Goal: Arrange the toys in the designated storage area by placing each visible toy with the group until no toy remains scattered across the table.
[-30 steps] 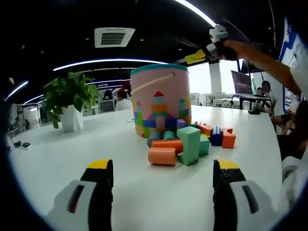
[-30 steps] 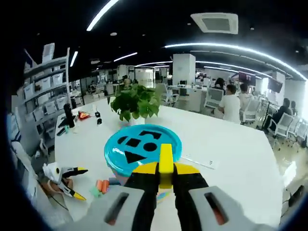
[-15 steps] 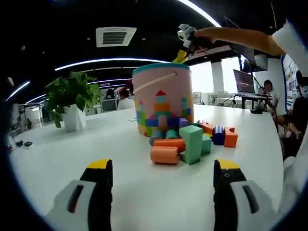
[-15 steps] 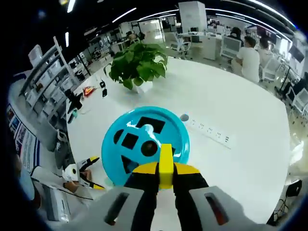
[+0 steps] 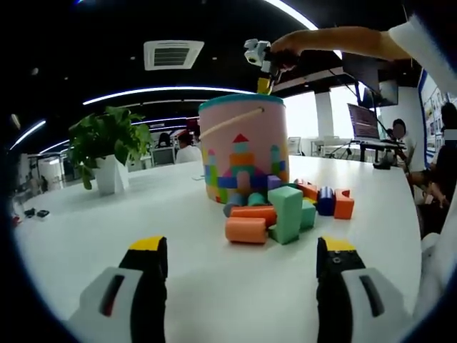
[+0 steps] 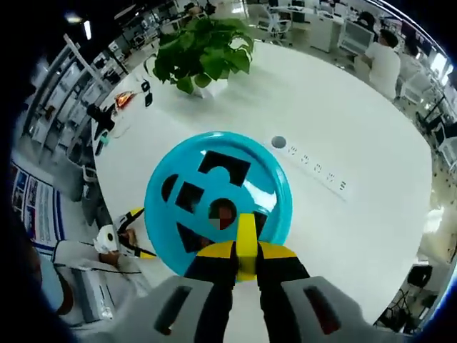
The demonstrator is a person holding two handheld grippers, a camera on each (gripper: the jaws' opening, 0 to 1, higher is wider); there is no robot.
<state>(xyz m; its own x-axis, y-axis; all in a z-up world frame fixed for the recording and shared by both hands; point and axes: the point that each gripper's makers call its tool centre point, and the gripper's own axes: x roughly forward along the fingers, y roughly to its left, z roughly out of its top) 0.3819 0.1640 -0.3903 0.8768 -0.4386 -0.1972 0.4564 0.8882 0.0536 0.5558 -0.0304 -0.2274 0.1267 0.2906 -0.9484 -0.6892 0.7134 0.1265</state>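
Observation:
A pink toy bucket (image 5: 243, 153) with a teal shape-sorter lid (image 6: 218, 193) stands on the white table (image 5: 107, 229). Foam blocks lie at its foot: an orange cylinder (image 5: 246, 230), a green block (image 5: 288, 213), a blue cylinder (image 5: 325, 200) and an orange block (image 5: 343, 205). My right gripper (image 6: 246, 259) is shut on a thin yellow block (image 6: 246, 236) and hangs straight above the lid's cut-outs; in the left gripper view the right gripper (image 5: 260, 61) is over the bucket. My left gripper (image 5: 241, 250) stands open low over the table, short of the blocks.
A potted plant (image 5: 107, 146) stands at the far left of the table, also the plant (image 6: 203, 53) beyond the lid. A power strip (image 6: 314, 171) lies to the right of the bucket. People sit at desks in the background. A person's arm (image 5: 343, 43) reaches in from the right.
My right gripper has swung left over the bucket and tipped down, so the lid now lies directly below the yellow block. The left gripper has stayed put.

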